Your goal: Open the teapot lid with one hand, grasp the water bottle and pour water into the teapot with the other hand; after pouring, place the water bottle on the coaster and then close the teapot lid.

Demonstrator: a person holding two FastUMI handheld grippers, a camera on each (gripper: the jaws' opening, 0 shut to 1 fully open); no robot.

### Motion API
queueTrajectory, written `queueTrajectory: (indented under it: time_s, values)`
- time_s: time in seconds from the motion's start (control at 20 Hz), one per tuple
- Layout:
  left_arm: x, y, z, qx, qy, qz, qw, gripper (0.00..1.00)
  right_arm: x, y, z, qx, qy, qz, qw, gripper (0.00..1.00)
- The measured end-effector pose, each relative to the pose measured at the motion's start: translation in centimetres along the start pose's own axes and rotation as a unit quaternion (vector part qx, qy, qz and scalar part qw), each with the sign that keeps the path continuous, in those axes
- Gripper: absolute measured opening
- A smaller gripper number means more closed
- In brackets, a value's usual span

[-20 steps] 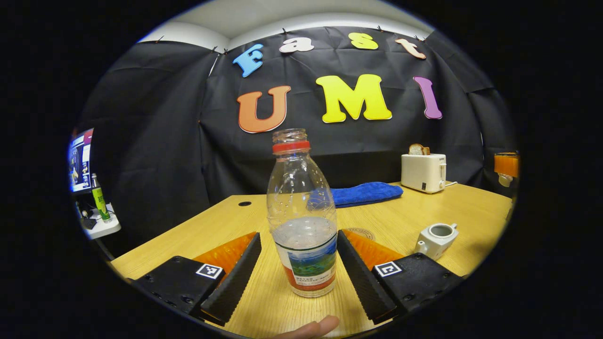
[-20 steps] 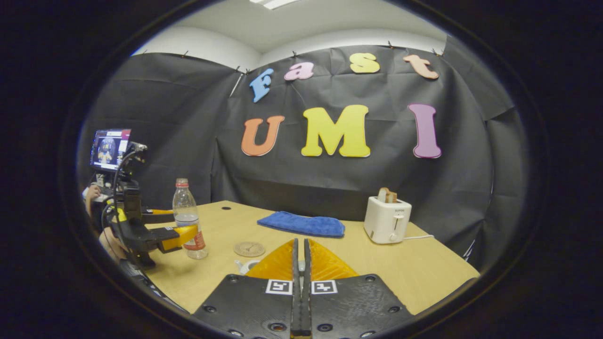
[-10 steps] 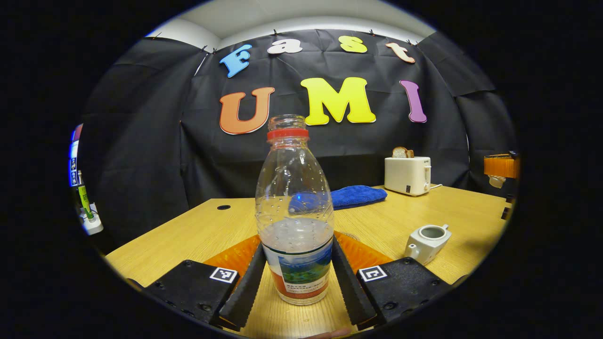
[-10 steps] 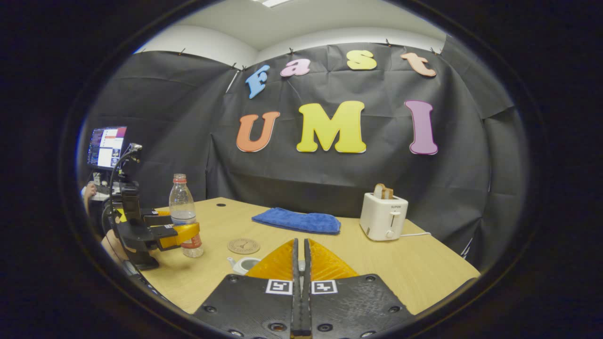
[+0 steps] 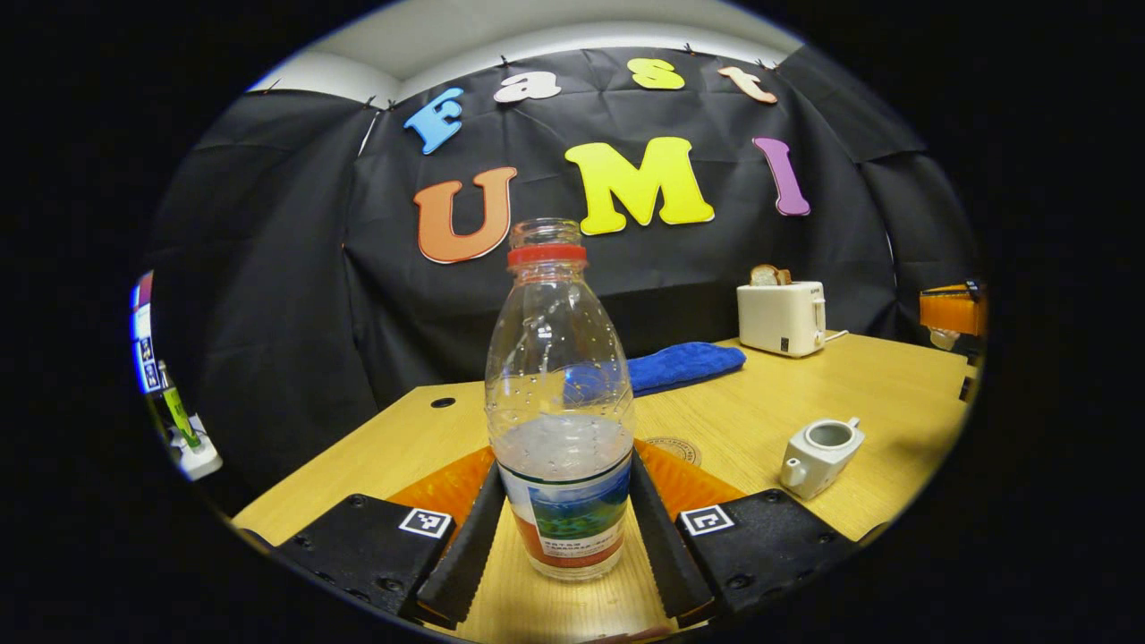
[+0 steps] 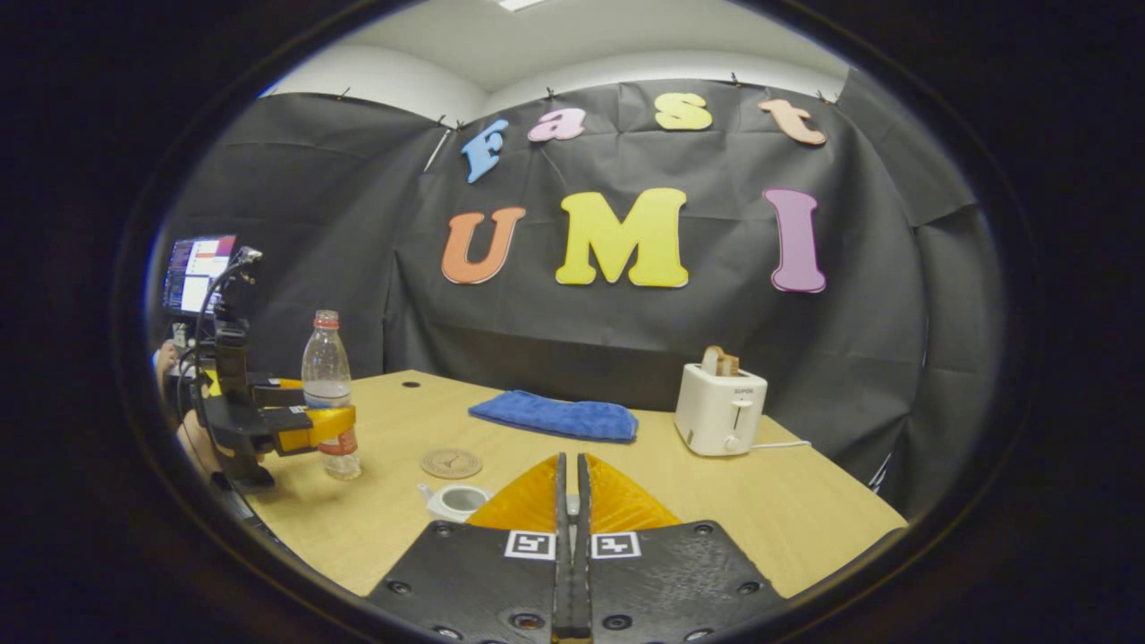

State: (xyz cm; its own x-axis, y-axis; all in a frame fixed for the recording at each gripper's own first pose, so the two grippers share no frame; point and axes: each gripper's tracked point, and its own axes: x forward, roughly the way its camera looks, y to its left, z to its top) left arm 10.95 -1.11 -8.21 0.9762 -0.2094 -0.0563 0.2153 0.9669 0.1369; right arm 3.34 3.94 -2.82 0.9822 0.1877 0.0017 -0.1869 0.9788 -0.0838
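A clear water bottle (image 5: 559,429) with a red neck ring, no cap and some water in it stands upright between my left gripper's (image 5: 564,461) fingers, which press on its labelled lower part. From the right gripper view, that bottle (image 6: 327,394) and left gripper (image 6: 313,420) are at the table's left edge. The white teapot (image 5: 818,452) sits with its top open, to the right of the bottle. A round coaster (image 5: 675,447) lies behind the bottle. My right gripper (image 6: 570,465) is shut, raised above the teapot (image 6: 454,501). In the left gripper view, the white lid (image 5: 939,338) hangs from it.
A white toaster (image 6: 720,409) with toast stands at the back right of the wooden table (image 6: 805,510). A blue cloth (image 6: 555,416) lies along the back edge. A monitor (image 6: 195,273) is off the table's left side. A hand holds the left gripper.
My left gripper's fingers, open around the bottle a second ago, have closed on it. The right gripper stays shut and has drifted slightly.
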Motion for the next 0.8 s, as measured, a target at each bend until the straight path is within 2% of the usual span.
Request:
queueTrajectory:
  time_s: [0.2,0.4,0.55,0.8]
  values:
    - [0.1,-0.3,0.2,0.08,0.027,0.0,0.996,0.78,0.1,-1.0,0.0,0.002,0.001,-0.01,1.0,0.0]
    - [0.1,-1.6,0.0,0.159,0.055,-0.004,0.986,0.77,0.2,-1.3,-0.2,0.002,0.006,-0.008,1.0,0.0]
    - [0.6,-2.3,0.1,0.23,0.062,0.004,0.971,0.76,0.6,-2.0,-0.4,-0.003,0.009,-0.015,1.0,0.0]
    - [1.1,-3.7,-0.9,0.331,0.089,0.006,0.939,0.76,0.8,-3.2,-0.7,0.0,0.016,-0.026,1.0,0.0]
